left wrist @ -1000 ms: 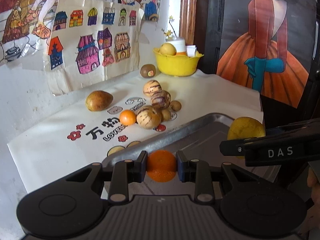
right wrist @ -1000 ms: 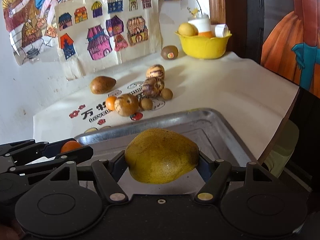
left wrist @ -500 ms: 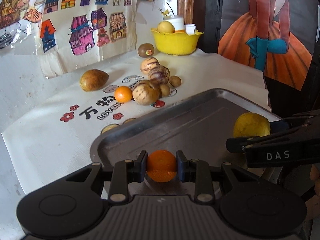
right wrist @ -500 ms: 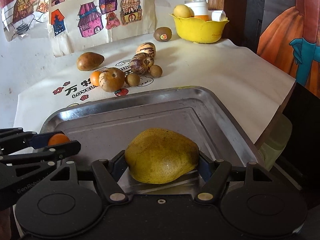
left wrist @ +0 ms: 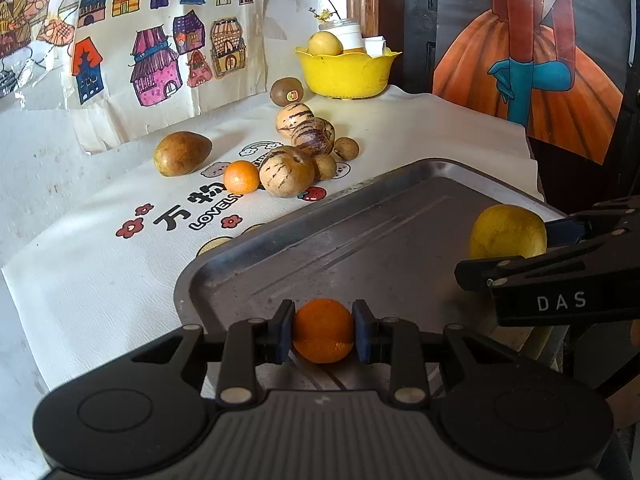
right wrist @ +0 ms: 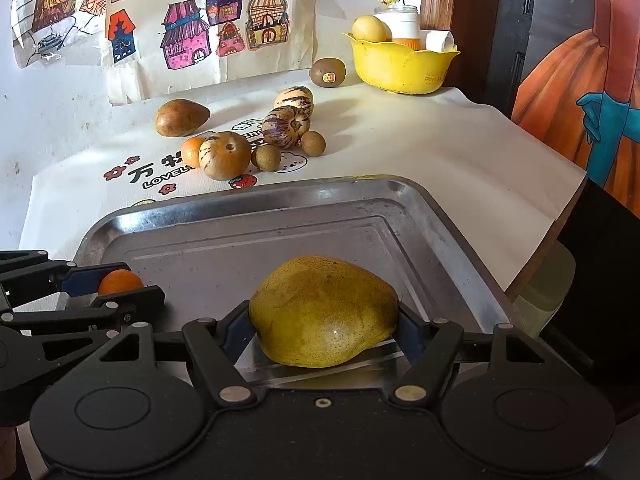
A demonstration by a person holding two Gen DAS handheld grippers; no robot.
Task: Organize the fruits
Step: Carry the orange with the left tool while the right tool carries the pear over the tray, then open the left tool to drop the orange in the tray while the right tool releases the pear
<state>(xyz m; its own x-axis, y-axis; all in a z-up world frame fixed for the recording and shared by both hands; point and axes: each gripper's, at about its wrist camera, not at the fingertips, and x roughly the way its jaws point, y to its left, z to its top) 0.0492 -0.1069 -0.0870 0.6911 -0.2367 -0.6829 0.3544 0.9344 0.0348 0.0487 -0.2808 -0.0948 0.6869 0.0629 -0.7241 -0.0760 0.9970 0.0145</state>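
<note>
While the left gripper (left wrist: 323, 331) looks forward, its jaws are clamped on a small orange (left wrist: 323, 330), held over the near end of a metal tray (left wrist: 360, 240). Ahead of the jaws and to their left, on the white table cloth (left wrist: 100, 272), lie another orange (left wrist: 241, 177), 3 striped melons (left wrist: 287, 171), a brown mango (left wrist: 182, 153) and a kiwi (left wrist: 286, 91) beside a yellow bowl (left wrist: 347, 73).

From the right wrist view, the right gripper (right wrist: 323, 322) has its jaws closed on a large yellow mango (right wrist: 323, 311), also above the tray's (right wrist: 240, 240) near end. Left of these jaws, the left gripper (right wrist: 118, 290) carries its orange (right wrist: 120, 282) near the tray's left rim.
</note>
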